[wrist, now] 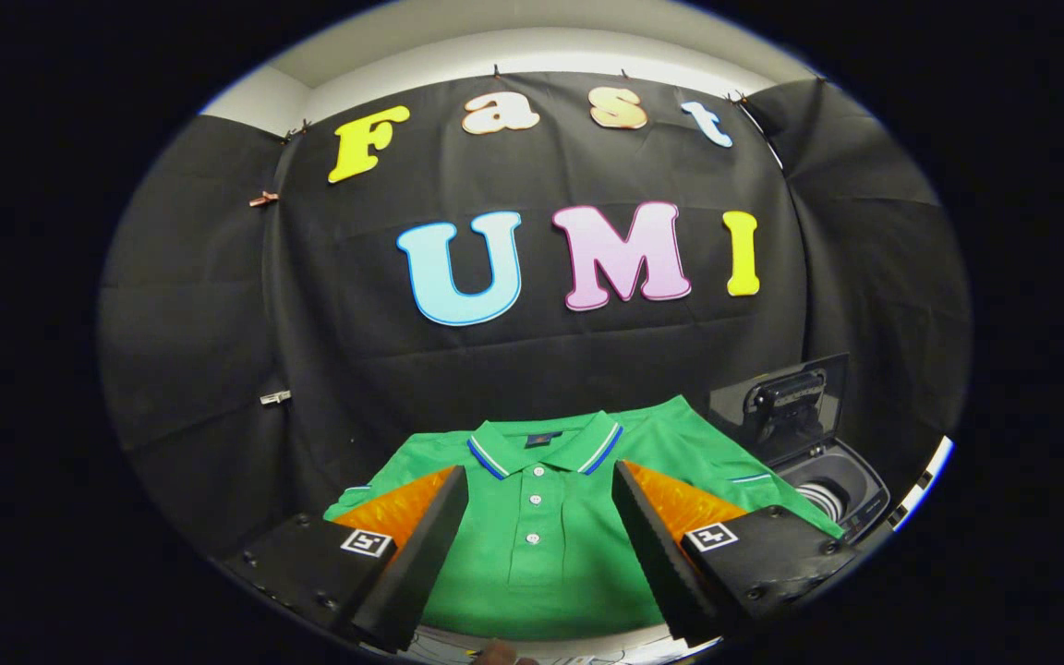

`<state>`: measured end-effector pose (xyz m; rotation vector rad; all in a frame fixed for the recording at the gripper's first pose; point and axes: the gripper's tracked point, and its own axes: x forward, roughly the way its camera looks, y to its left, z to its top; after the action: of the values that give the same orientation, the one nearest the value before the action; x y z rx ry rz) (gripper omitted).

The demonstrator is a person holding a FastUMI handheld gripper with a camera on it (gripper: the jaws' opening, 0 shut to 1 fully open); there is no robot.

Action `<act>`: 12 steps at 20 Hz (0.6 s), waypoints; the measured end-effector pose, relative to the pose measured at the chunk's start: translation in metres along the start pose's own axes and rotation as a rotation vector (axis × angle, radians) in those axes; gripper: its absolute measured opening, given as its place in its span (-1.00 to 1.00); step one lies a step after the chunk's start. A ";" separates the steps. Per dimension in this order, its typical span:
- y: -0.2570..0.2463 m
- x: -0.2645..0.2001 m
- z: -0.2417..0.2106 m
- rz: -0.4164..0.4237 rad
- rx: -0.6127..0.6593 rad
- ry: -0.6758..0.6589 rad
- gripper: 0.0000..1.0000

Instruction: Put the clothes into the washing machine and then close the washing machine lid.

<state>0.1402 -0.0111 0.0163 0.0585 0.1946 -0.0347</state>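
Note:
A green polo shirt (541, 545) with a blue-and-white trimmed collar lies spread flat on the surface, its buttoned placket running between my fingers. My gripper (541, 485) hovers over it, open wide, with nothing held between the fingers. To the right of the shirt, beyond my right finger, stands a small top-loading washing machine (832, 485). Its dark lid (786, 402) is raised upright at the back, and the round drum opening shows below it.
The black cloth booth wall hangs close behind the shirt and wraps around both sides. A pale table edge (924, 480) shows to the right of the washing machine. A fingertip of a person (500, 654) shows just under the gripper.

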 end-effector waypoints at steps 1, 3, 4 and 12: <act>-0.001 0.005 -0.005 -0.002 0.007 0.028 0.98; -0.002 0.017 -0.010 -0.002 0.012 0.071 0.98; -0.003 0.023 -0.013 0.000 0.012 0.099 0.98; -0.008 0.063 -0.039 -0.013 -0.036 0.291 0.98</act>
<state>0.1943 -0.0188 -0.0346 0.0261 0.4863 -0.0360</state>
